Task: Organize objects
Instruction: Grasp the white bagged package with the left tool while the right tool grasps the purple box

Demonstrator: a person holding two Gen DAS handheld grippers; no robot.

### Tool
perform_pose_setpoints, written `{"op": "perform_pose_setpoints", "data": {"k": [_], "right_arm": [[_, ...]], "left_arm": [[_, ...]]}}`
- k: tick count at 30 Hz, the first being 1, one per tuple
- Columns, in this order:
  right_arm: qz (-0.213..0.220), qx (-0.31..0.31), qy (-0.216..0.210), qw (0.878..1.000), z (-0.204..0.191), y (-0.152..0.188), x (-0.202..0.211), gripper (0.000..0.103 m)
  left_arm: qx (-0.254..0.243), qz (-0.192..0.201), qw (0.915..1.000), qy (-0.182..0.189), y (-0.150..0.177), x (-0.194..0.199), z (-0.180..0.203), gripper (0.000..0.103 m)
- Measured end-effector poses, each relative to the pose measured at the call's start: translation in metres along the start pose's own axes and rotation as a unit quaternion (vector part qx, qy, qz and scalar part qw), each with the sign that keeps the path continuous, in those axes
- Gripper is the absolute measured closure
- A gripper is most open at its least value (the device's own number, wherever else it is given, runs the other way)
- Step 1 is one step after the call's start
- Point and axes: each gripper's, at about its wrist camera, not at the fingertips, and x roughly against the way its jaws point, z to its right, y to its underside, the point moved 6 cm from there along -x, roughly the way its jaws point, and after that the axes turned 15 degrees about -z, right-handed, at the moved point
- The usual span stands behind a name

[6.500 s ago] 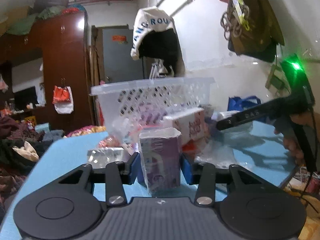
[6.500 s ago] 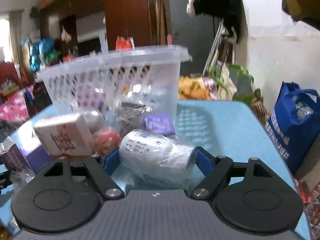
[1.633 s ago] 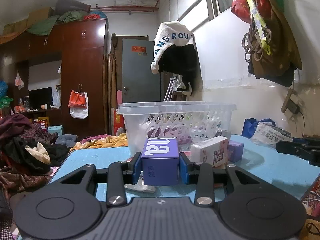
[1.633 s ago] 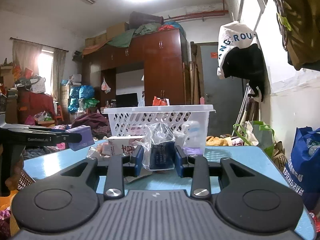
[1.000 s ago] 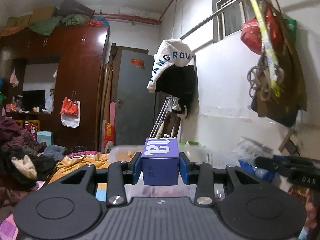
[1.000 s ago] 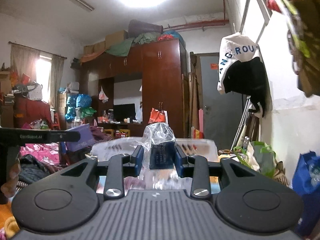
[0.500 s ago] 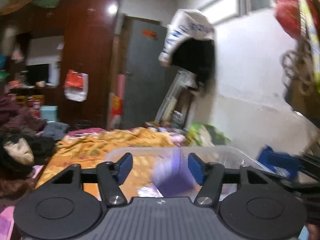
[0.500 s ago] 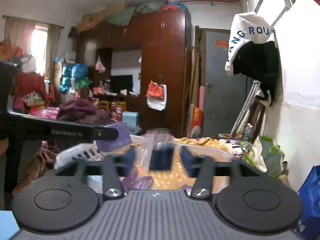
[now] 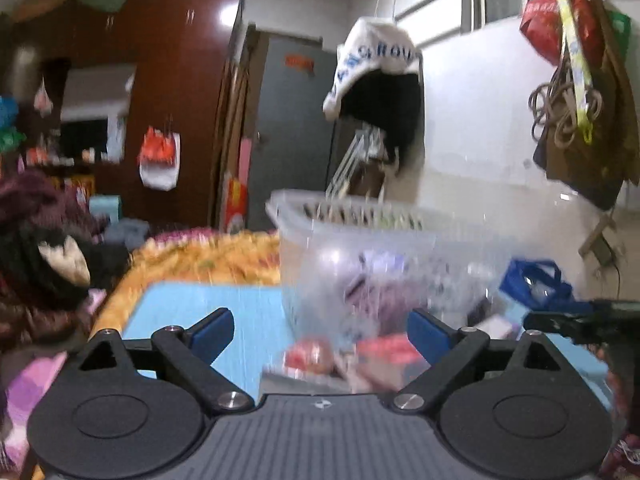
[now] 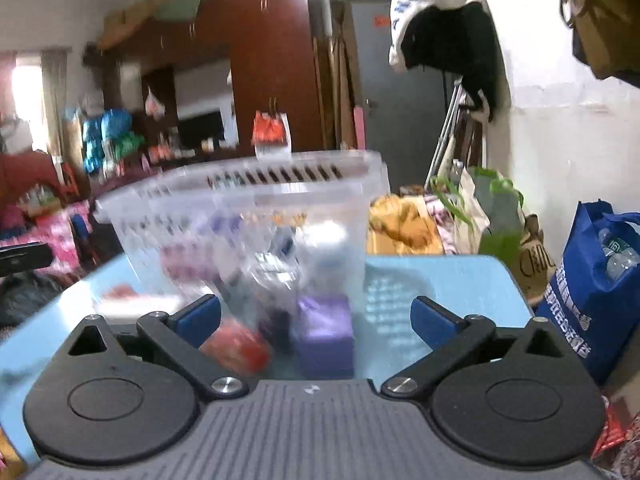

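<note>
The picture is blurred by motion. A translucent white basket (image 9: pixel 352 204) (image 10: pixel 280 168) stands on the blue table (image 9: pixel 208 308) (image 10: pixel 440 280) with purple and white packets inside. My left gripper (image 9: pixel 320 330) is in front of it, jaws opening wide and gripping nothing. My right gripper (image 10: pixel 316 318) is likewise opening with nothing held. Beyond its fingers a purple box (image 10: pixel 326 332) and a red packet (image 10: pixel 236 344) lie on the table by the basket. A red packet (image 9: pixel 308 356) and a pink box (image 9: pixel 384 356) lie past the left fingers.
The right gripper (image 9: pixel 580 320) shows at the right edge of the left wrist view. A blue bag (image 10: pixel 592 280) stands off the table's right side. Clothes and bedding (image 9: pixel 208 252) are heaped behind the table, and a wardrobe (image 10: pixel 272 68) fills the back wall.
Both grippers opened and let go of their loads, the purple box and the bagged dark item, above the basket. Both then sank toward the table in front of the basket.
</note>
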Motion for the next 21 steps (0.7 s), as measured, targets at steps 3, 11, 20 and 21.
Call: {"op": "perform_pose_setpoints", "data": {"k": [3, 11, 20, 21], "right_arm": [[-0.023, 0.021, 0.029, 0.999, -0.002, 0.003, -0.013, 0.0], [-0.057, 0.005, 0.012, 0.998, 0.008, 0.0, -0.02, 0.025], [-0.084, 0.014, 0.007, 0.996, 0.005, -0.007, -0.039, 0.061], [-0.085, 0.01, 0.006, 0.996, 0.006, -0.007, -0.039, 0.061]], "left_arm": [[-0.006, -0.023, 0.9996, -0.012, 0.005, -0.012, -0.006, 0.008], [-0.015, -0.057, 0.9982, -0.006, 0.022, -0.025, -0.005, 0.008], [-0.028, -0.104, 0.9942, 0.002, 0.024, -0.043, 0.002, 0.008], [-0.03, -0.112, 0.9933, 0.003, 0.023, -0.046, 0.003, 0.008]]}}
